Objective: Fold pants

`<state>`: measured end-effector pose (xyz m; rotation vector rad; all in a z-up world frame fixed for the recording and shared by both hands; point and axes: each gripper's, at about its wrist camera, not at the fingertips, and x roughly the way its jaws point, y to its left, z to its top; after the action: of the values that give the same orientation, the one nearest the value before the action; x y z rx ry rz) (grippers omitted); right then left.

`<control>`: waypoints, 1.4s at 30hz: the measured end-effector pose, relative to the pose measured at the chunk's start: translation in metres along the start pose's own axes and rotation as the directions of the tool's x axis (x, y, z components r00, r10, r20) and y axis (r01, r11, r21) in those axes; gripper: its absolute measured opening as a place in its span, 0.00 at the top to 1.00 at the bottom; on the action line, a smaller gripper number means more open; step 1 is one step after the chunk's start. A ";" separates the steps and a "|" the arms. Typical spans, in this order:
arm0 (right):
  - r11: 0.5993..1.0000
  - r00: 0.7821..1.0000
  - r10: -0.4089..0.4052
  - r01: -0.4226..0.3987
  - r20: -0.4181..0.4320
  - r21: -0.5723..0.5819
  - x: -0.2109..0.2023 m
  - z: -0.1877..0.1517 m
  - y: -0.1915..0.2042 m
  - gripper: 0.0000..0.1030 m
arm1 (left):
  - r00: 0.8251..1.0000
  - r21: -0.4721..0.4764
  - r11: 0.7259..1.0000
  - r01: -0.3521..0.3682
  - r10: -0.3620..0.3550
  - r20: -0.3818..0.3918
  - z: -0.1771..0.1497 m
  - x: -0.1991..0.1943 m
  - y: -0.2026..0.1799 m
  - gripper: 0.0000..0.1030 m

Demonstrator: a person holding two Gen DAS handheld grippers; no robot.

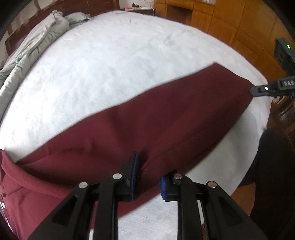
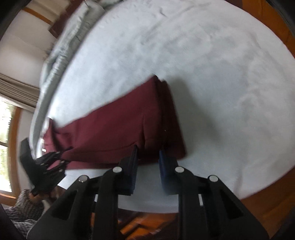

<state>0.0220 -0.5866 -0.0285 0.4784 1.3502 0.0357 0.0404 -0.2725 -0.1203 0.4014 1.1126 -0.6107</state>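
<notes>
Pants [image 1: 147,118], maroon and folded lengthwise, stretch across the white bed [image 1: 110,55] from 8 to 2 o'clock, the left hand-held gripper [image 1: 147,177] clenched on their near edge at 6 o'clock, the right hand-held gripper [image 2: 147,162] grasping the hem end.

A home bedroom: a white bed [image 1: 129,55] fills the frame, grey duvet [image 1: 36,40] upper left, wooden wardrobe [image 1: 212,16] upper right.
</notes>
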 end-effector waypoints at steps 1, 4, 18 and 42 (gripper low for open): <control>0.999 0.999 -0.037 0.038 -0.037 0.014 0.012 -0.002 -0.003 0.80 | 1.000 0.009 1.000 -0.014 0.014 -0.015 -0.004 0.008 -0.005 0.80; 0.997 0.995 -0.079 0.080 -0.069 0.015 0.032 -0.007 -0.006 0.79 | 0.997 0.021 0.997 -0.071 0.070 0.007 -0.016 0.025 -0.017 0.79; 0.946 0.999 0.034 -0.029 0.008 -0.324 0.011 -0.019 0.144 0.36 | 0.997 -0.236 0.968 0.083 -0.082 0.017 -0.042 -0.046 0.048 0.21; 0.712 0.975 -0.022 -0.140 -0.222 -0.688 0.182 -0.064 0.320 0.92 | 0.997 -0.808 0.586 -0.054 -0.015 -0.078 -0.149 -0.091 0.293 0.22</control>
<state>0.0836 -0.2235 -0.0930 -0.1461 1.4127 0.6591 0.0947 0.0635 -0.0959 -0.3811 1.3372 -0.0036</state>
